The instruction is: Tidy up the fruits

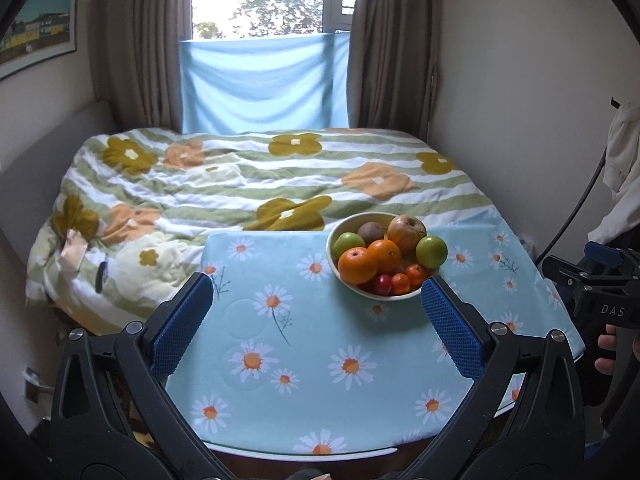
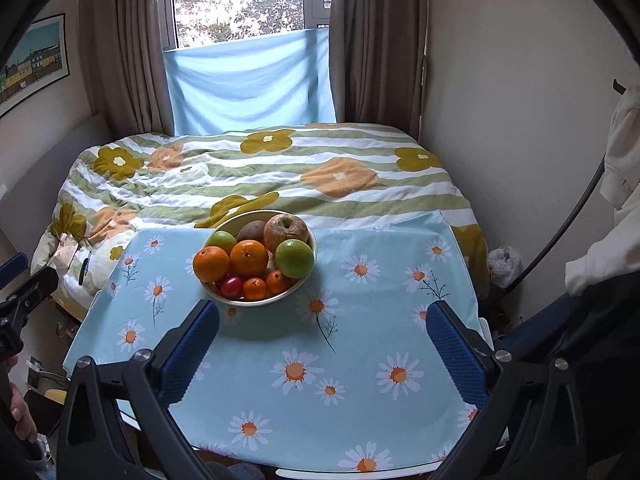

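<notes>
A cream bowl (image 1: 334,264) (image 2: 296,288) full of fruit stands at the far side of a table with a blue daisy cloth (image 1: 320,360) (image 2: 340,360). In it are two oranges (image 1: 358,265) (image 2: 249,258), two green apples (image 1: 431,251) (image 2: 295,258), a brownish apple (image 1: 406,232) (image 2: 286,230), a kiwi (image 1: 370,232), small tangerines (image 1: 416,274) and a red fruit (image 2: 232,286). My left gripper (image 1: 316,300) is open and empty, short of the bowl. My right gripper (image 2: 322,330) is open and empty, near the bowl's front right.
A bed with a flowered duvet (image 1: 240,184) lies right behind the table. Walls stand close on both sides, with curtains and a window at the back. The right gripper's body (image 1: 600,296) shows at the table's right edge in the left wrist view.
</notes>
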A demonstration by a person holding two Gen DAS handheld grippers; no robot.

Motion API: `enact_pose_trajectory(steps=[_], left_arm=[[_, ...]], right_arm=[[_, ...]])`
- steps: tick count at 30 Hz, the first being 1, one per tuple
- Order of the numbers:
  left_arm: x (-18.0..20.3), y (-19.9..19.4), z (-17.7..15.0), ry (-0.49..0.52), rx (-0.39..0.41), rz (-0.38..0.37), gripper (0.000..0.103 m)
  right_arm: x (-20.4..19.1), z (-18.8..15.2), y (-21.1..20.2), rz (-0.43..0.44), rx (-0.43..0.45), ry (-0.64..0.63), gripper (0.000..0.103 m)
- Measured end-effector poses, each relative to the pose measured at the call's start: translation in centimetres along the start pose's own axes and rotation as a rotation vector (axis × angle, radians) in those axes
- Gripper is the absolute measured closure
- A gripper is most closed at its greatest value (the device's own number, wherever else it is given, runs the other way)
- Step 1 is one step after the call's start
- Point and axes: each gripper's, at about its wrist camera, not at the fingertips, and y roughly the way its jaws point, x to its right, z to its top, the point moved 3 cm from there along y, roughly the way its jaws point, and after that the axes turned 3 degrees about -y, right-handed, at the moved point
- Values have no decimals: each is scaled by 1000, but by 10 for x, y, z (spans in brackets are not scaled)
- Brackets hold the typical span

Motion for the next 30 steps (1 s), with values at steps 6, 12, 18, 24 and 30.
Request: enact_pose_trajectory(steps=[6, 12, 18, 24, 30], left_arm=[[5, 0, -4, 0, 1, 16, 0], [8, 0, -4, 4, 3, 17, 0], [9, 0, -4, -4, 8, 7, 0], [8, 1, -4, 0, 2, 3, 0], [8, 2, -3, -1, 4, 0, 0]], right_arm=[[6, -2, 0, 3, 3, 16, 0], [6, -2, -1, 7, 7, 20, 0], [4, -3, -1, 10, 7, 20, 0], [4, -3, -1, 7, 9, 20, 0], [3, 3, -4, 2, 15, 21, 0]])
